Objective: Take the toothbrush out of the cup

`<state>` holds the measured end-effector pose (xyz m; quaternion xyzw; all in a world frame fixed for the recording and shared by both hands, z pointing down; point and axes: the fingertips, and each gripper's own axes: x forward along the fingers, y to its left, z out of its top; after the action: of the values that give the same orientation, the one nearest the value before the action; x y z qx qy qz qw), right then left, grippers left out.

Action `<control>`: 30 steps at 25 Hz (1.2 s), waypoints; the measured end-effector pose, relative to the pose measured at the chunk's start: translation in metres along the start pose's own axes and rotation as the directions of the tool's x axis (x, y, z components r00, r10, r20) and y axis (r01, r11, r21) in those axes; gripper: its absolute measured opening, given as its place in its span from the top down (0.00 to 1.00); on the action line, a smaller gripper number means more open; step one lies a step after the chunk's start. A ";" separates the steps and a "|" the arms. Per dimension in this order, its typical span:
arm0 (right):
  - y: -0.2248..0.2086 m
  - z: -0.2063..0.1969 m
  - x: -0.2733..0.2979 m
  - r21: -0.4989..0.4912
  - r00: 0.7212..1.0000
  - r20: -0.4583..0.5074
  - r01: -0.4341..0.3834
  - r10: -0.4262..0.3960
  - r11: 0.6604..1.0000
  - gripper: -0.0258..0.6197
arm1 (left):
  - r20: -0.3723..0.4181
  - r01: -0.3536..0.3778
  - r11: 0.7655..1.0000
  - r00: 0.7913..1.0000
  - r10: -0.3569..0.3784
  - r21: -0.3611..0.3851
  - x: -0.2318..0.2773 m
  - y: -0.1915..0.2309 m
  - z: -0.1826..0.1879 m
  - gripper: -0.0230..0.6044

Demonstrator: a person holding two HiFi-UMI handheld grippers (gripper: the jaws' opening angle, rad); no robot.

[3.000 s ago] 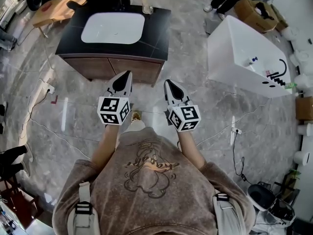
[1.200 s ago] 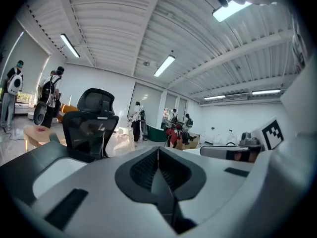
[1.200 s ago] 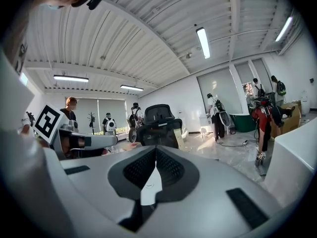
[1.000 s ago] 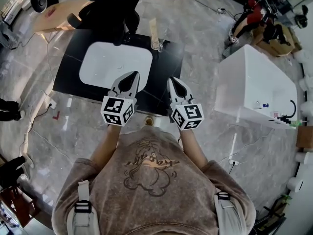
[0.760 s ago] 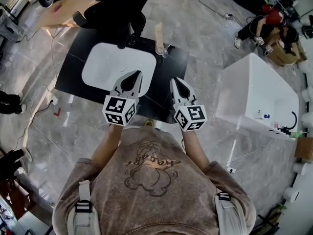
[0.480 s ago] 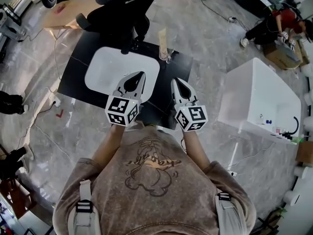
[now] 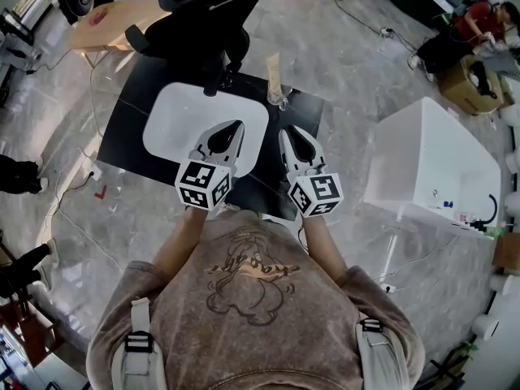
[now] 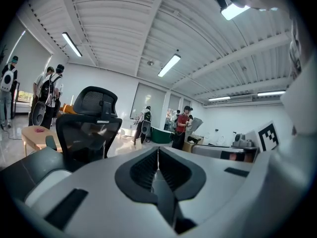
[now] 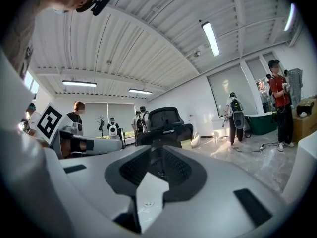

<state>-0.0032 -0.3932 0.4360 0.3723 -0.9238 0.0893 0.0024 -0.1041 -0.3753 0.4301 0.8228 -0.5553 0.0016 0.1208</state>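
Note:
A clear cup (image 7: 279, 98) stands at the back right of the black countertop (image 7: 136, 96), with a pale toothbrush (image 7: 274, 70) sticking up out of it. My left gripper (image 7: 236, 123) hangs over the white basin's right edge, its jaws closed together and empty; in the left gripper view its tips (image 8: 157, 148) meet in a thin line. My right gripper (image 7: 283, 132) is over the counter in front of the cup, a short way from it. Its jaws are opening: a narrow gap shows at the tips (image 9: 152, 150), with nothing between them.
The white basin (image 7: 183, 116) is sunk in the counter. A black office chair (image 7: 207, 6) stands behind it and a wooden table (image 7: 106, 15) at the back left. A white tub (image 7: 431, 165) lies to the right. Several people stand further off.
The counter has come closer under both grippers: three seconds ago they were over the floor in front of it, now they are above the basin and countertop, nearer the cup.

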 end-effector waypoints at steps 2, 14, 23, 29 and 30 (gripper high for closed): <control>0.002 0.000 0.004 0.013 1.000 -0.003 -0.018 0.018 1.000 0.69 | 0.001 0.001 1.000 1.000 -0.001 -0.003 0.001 0.002 0.002 0.93; -0.010 -0.006 0.046 0.000 0.999 -0.023 -0.033 0.033 0.999 0.61 | 0.006 -0.010 1.000 1.000 0.010 -0.010 0.011 0.018 0.006 0.93; -0.046 -0.025 0.092 0.006 0.998 -0.069 0.003 -0.002 1.000 0.60 | -0.002 -0.012 1.000 1.000 0.012 -0.026 0.019 0.027 0.003 0.93; -0.075 -0.044 0.125 -0.003 0.990 -0.134 0.031 -0.031 1.000 0.59 | -0.017 -0.016 0.999 1.000 0.015 -0.036 0.025 0.028 0.000 0.93; -0.081 -0.047 0.131 -0.006 0.989 -0.145 0.039 -0.039 0.999 0.58 | -0.019 -0.018 0.999 1.000 0.018 -0.039 0.025 0.029 -0.001 0.93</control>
<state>-0.0454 -0.5329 0.5047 0.3828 -0.9138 0.1148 0.0720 -0.1212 -0.4082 0.4399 0.8153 -0.5614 -0.0003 0.1419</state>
